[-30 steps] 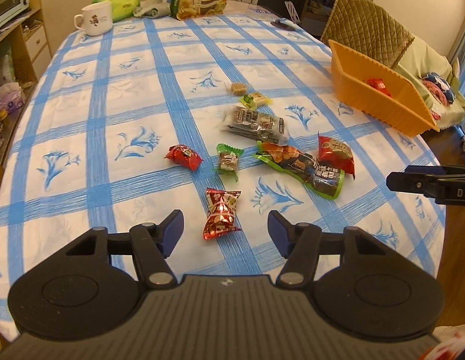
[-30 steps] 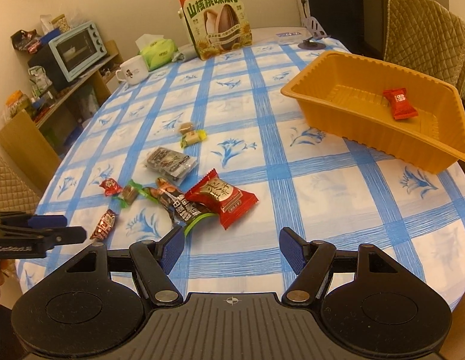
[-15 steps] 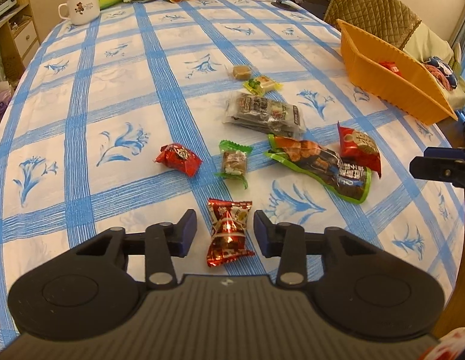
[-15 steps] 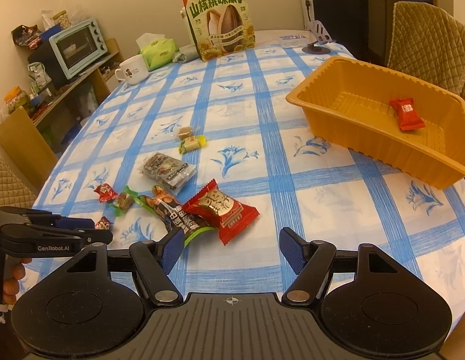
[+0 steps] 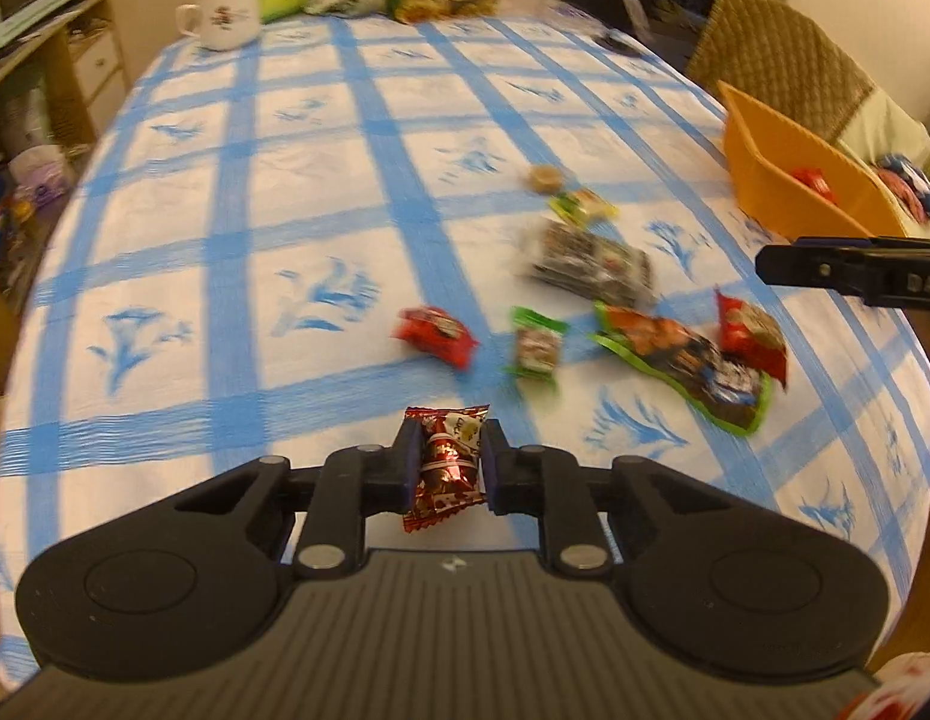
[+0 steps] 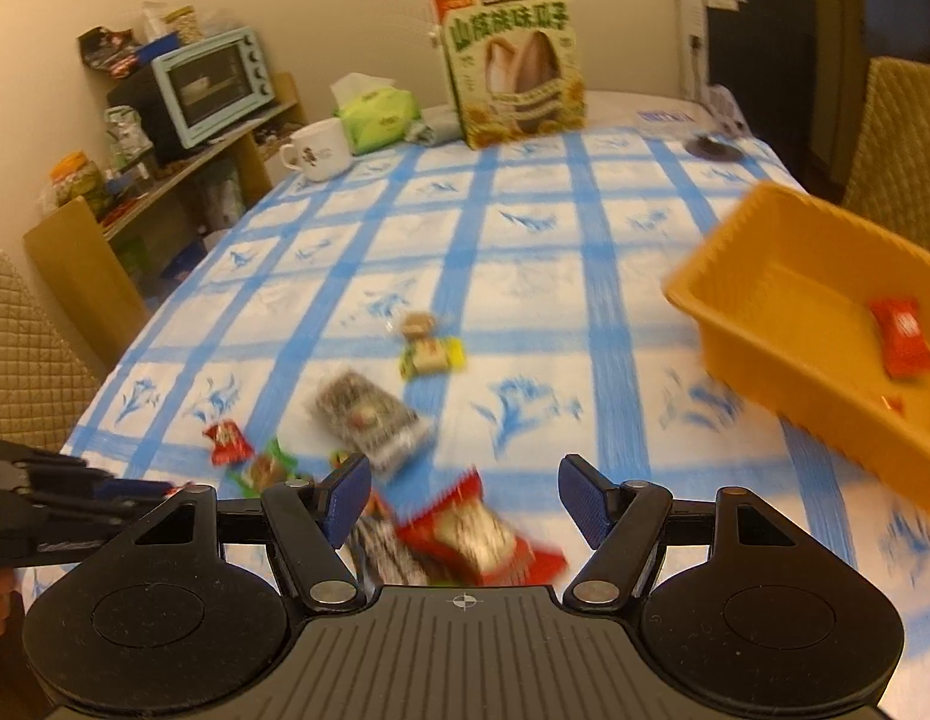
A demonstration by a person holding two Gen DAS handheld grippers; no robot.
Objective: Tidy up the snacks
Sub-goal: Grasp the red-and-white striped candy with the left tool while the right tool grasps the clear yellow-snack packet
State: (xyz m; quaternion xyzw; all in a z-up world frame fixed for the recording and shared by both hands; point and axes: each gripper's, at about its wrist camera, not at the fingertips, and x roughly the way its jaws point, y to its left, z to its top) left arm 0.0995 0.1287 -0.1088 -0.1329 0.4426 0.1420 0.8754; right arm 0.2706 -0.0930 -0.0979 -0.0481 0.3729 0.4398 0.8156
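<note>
1. Snacks lie scattered on the blue-checked tablecloth point(image 5: 321, 192); one of them, a dark red candy wrapper point(image 5: 444, 465), sits low in the centre of the left wrist view, pinched at its waist between the two fingers of the left gripper point(image 5: 446, 468)
2. Beyond it, in the middle of that view, lie a red packet point(image 5: 435, 336), a green-edged candy point(image 5: 534, 351), a long green-rimmed pouch point(image 5: 684, 369) and a red bag point(image 5: 750, 339) just beside the pouch
3. Further up sit a clear dark pack point(image 5: 591, 261), a yellow-green sweet point(image 5: 582, 207) and a small brown sweet point(image 5: 546, 178)
4. Right gripper point(image 6: 465, 498) hangs low in its own view with its blue-padded fingers spread wide, nothing between them; a blurred red bag point(image 6: 477, 543) lies on the cloth below the gap
5. Orange tray point(image 6: 765, 276) stands at the right edge of the right wrist view, holding one red packet point(image 6: 900, 345)
6. At the top of that view stand a sunflower seed box point(image 6: 516, 60), a white mug point(image 6: 318, 150) and a green tissue pack point(image 6: 378, 114); a toaster oven point(image 6: 207, 84) sits on a shelf at the upper left
</note>
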